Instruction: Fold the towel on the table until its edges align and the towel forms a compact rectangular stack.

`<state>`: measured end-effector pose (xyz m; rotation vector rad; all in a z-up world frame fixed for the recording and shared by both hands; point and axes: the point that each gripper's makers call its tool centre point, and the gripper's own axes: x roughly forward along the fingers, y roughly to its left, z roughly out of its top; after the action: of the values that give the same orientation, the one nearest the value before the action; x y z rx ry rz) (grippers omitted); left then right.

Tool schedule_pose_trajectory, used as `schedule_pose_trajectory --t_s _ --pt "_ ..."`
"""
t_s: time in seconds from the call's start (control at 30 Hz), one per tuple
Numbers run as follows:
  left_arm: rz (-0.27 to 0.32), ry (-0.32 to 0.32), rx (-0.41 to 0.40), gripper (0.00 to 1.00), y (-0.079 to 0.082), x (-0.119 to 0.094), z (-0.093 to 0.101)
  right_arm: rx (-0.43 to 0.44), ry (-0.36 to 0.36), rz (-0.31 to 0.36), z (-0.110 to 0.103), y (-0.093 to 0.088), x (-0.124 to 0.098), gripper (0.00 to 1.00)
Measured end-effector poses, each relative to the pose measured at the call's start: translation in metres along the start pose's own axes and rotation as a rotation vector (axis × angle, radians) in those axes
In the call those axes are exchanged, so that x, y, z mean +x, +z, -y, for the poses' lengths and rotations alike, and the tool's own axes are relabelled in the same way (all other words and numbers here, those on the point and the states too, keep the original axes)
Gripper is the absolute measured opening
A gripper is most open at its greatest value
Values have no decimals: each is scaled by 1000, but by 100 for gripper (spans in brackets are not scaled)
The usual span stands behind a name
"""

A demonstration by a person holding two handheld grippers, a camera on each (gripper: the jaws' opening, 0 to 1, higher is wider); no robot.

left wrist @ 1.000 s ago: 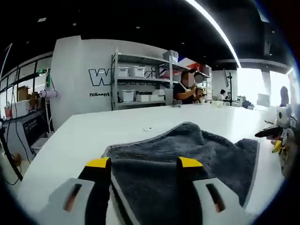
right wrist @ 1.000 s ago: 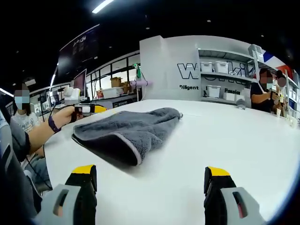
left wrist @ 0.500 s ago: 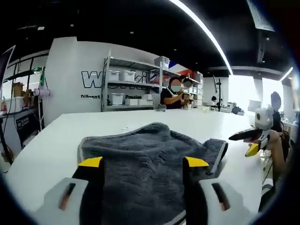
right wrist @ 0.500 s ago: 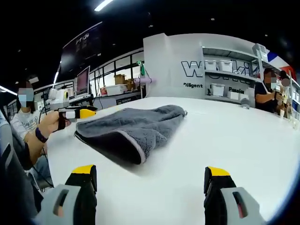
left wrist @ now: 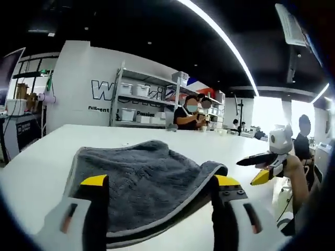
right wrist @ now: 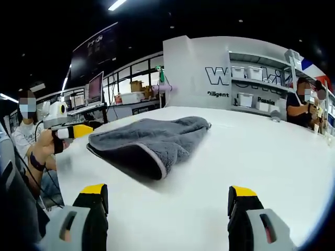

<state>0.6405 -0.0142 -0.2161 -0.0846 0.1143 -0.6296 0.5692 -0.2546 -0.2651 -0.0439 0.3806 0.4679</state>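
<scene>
A grey towel [left wrist: 138, 180] with a pale hem lies folded over on the white table [left wrist: 47, 157], its top layer a little rumpled. My left gripper [left wrist: 160, 182] is open, its yellow-tipped jaws standing wide apart low over the towel's near edge, gripping nothing. In the right gripper view the towel [right wrist: 152, 138] lies ahead and to the left. My right gripper [right wrist: 168, 191] is open over bare table [right wrist: 251, 157], well short of the towel. The left gripper [right wrist: 65, 130] shows in a hand just off the towel's left end; the right gripper [left wrist: 261, 166] shows beyond the towel's right end.
Metal shelves with white bins [left wrist: 138, 102] stand against the far wall, with a person [left wrist: 188, 112] beside them. A side bench with monitors and boxes [right wrist: 99, 97] runs behind the table's left edge. Another person [right wrist: 26, 125] sits there.
The left gripper has drawn back from the towel's end, with a gap now showing in the right gripper view. The towel stays folded on the table. My right gripper has barely moved.
</scene>
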Motion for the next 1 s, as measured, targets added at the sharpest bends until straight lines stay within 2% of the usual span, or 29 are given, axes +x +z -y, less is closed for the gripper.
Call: schedule_pose_trajectory --t_s 0.23,0.57,1.0 --pt "-18 42 4 93 -9 -19 -2 1 6 -8 -7 -5 -3 99" --pt "-40 85 9 98 -21 -42 -5 -17 7 -29 -15 -11 -11 99" --pt "-58 80 8 99 -28 -46 5 -13 -4 -28 -12 -13 -16 99"
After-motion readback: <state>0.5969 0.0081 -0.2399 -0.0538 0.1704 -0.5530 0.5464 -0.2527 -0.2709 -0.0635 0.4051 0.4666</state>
